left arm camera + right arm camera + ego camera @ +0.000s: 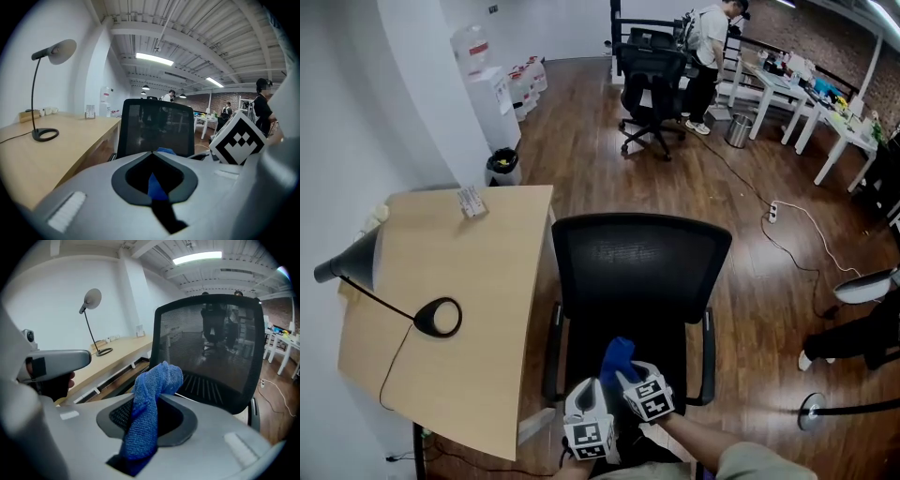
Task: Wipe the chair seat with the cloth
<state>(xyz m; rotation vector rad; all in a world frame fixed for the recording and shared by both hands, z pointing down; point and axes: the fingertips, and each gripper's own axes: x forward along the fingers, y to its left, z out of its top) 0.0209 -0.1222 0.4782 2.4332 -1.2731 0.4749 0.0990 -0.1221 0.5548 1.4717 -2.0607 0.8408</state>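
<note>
A black mesh office chair (637,267) faces me, its dark seat (670,349) just ahead of both grippers. A blue cloth (617,358) stands bunched above the seat's front. My right gripper (625,377) is shut on the cloth (152,394), which rises out of the slot between its jaws (140,446). My left gripper (592,385) sits close beside it on the left. In the left gripper view its jaws (155,187) are drawn together with a thin blue strip of cloth in the seam, and more cloth (164,151) shows beyond.
A wooden desk (478,281) stands left of the chair with a black lamp (347,267) and its round base (441,317). A second office chair (652,89), white tables (787,89) and a person (712,37) are at the back. A power strip (773,211) lies on the floor.
</note>
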